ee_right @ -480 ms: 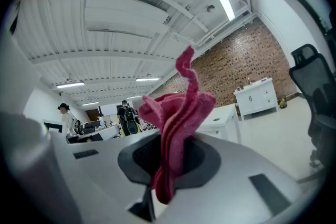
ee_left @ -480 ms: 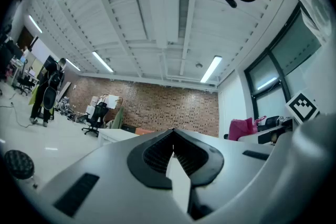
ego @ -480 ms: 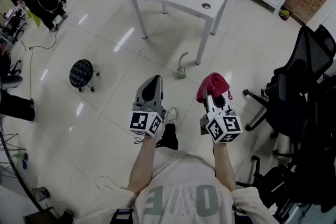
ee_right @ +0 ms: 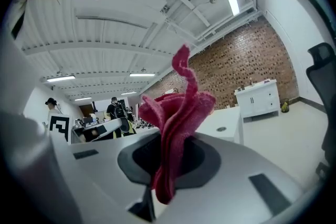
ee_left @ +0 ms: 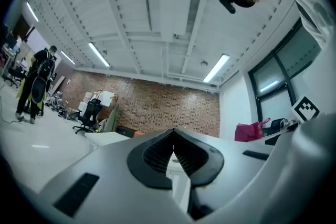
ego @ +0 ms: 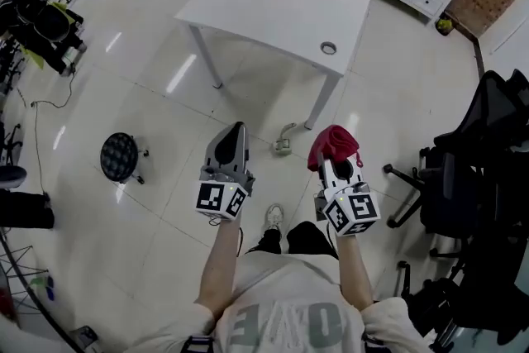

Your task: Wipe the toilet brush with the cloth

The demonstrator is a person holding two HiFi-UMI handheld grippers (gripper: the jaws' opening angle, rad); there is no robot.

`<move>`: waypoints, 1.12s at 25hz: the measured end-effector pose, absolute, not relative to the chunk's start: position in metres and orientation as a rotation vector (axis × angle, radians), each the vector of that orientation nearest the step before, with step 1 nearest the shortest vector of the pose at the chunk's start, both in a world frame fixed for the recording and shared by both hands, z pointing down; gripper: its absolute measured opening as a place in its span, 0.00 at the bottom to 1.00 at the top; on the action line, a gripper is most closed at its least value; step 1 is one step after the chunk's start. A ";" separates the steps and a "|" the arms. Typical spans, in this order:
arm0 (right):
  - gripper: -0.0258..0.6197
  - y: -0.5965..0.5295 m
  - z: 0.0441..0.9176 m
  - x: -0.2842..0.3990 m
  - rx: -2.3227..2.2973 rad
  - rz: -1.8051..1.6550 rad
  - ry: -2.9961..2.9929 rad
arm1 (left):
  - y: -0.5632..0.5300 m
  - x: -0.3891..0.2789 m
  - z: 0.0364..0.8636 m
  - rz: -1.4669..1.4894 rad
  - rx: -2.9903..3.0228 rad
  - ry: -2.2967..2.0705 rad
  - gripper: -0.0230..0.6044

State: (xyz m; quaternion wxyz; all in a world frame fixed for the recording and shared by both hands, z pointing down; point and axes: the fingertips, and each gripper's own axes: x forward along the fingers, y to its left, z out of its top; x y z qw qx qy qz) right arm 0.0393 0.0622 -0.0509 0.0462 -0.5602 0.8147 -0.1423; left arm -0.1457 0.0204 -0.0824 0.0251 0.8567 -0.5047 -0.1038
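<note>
Right gripper (ee_right: 167,168) has its jaws clamped on the pink cloth (ee_right: 178,107). The cloth bunches up out of them in folds, with one twisted tip sticking straight up and a short end hanging down below. Behind it there's a white counter (ee_right: 224,119) with a round hole in the top, then a white cabinet (ee_right: 257,98) against the brick wall (ee_right: 236,60). Black chair (ee_right: 321,71) at the right edge. Off to the left is the left gripper (ee_right: 100,129) with its marker cube, and a couple of people (ee_right: 115,108) further back.
</note>
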 end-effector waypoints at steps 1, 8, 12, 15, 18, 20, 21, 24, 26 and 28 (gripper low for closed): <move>0.09 0.053 -0.048 0.042 -1.719 -0.441 2.493 | 0.010 -0.144 -0.078 -0.309 2.649 -1.551 0.04; 0.09 -0.005 -0.010 0.066 -1.724 -0.533 2.522 | -0.041 -0.134 -0.024 -0.154 2.590 -1.546 0.04; 0.09 -0.040 0.035 0.081 -1.723 -0.535 2.529 | -0.067 -0.119 0.023 -0.085 2.600 -1.514 0.04; 0.09 -0.065 0.092 0.087 -1.702 -0.440 2.565 | -0.087 -0.107 0.083 -0.099 2.647 -1.485 0.04; 0.09 -0.094 0.198 0.090 -1.667 -0.337 2.614 | -0.114 -0.098 0.190 -0.156 2.681 -1.456 0.04; 0.09 -0.113 0.293 0.093 -1.649 -0.315 2.626 | -0.131 -0.090 0.284 -0.171 2.713 -1.415 0.04; 0.09 -0.123 0.345 0.095 -1.647 -0.315 2.622 | -0.139 -0.086 0.334 -0.171 2.730 -1.391 0.04; 0.09 -0.150 0.496 0.101 -1.657 -0.335 2.588 | -0.161 -0.076 0.478 -0.172 2.769 -1.331 0.04; 0.09 -0.161 0.581 0.104 -1.659 -0.339 2.590 | -0.167 -0.069 0.557 -0.162 2.793 -1.289 0.04; 0.09 -0.170 0.651 0.104 -1.649 -0.316 2.630 | -0.169 -0.066 0.618 -0.149 2.804 -1.258 0.04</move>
